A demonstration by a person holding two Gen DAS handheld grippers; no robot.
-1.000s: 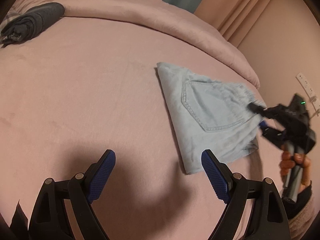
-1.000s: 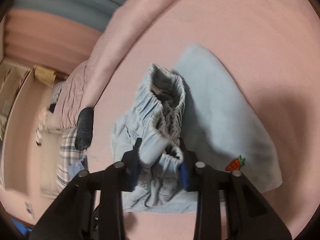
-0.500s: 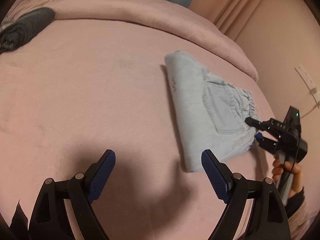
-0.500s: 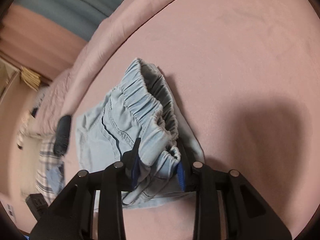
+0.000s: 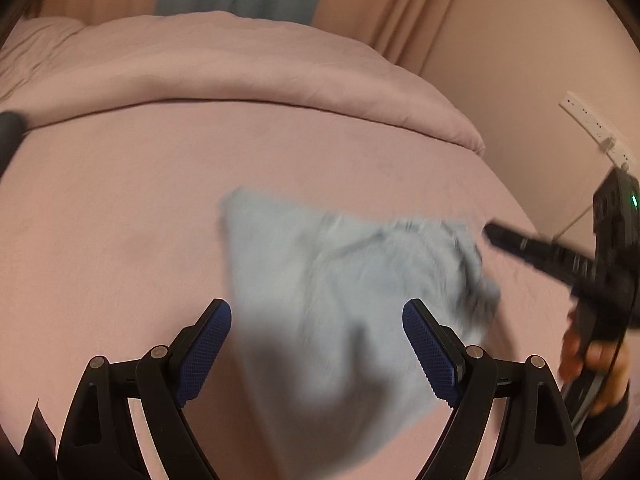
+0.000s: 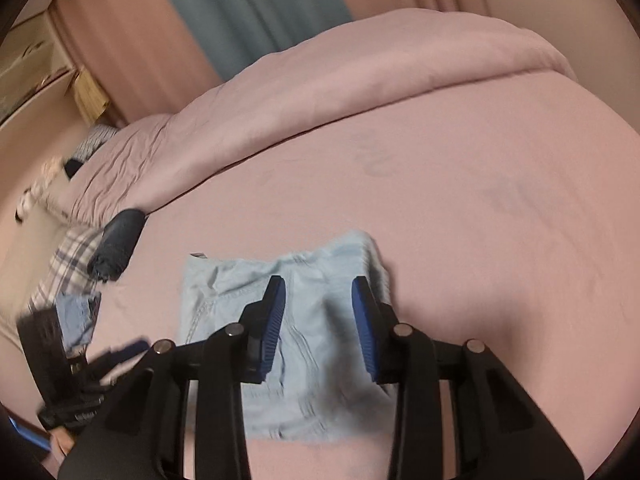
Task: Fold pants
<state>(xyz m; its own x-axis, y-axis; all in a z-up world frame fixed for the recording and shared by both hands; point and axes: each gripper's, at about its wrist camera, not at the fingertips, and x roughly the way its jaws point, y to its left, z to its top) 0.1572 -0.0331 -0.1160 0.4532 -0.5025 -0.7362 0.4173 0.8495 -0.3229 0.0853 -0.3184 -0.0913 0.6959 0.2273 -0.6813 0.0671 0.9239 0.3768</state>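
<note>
- Both grippers empty: left gripper [image 5: 316, 354] fingers spread wide, right gripper [image 6: 319, 326] fingers parted, off the cloth.
- Pants [image 6: 280, 320] lie folded compact mid-bed [image 6: 500, 240]; you have tidying left at most.

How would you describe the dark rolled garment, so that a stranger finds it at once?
Start from the pink bed sheet and follow the folded pink duvet to its left end. There lies the dark navy rolled garment, beside a plaid cloth. Unlike the flat light-blue denim pants, it is dark and rolled.
</note>
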